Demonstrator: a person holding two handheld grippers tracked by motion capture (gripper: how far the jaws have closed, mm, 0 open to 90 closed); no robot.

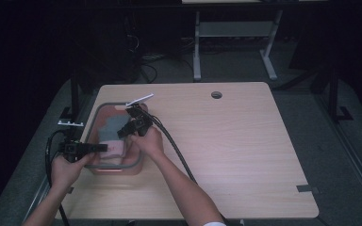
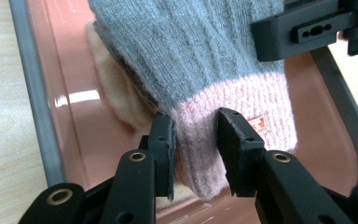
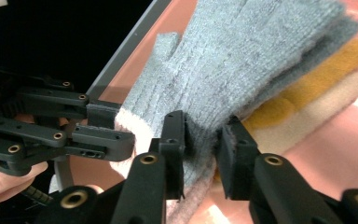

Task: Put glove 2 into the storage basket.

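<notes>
the bench (image 1: 235,141) is a light wooden one with rounded corners, and it is standing on a grey floor (image 1: 311,89). a small round hole (image 1: 216,94) is sitting in its top near the far edge. a pink tray (image 1: 128,165) with a grey rim is lying on the left part of the bench, close to the left edge. a white flat piece (image 1: 140,100) is lying just behind the tray. a small grey tab (image 1: 308,189) is sticking out at the right edge, near the front corner. the rest of the wooden top is showing bare wood.
</notes>
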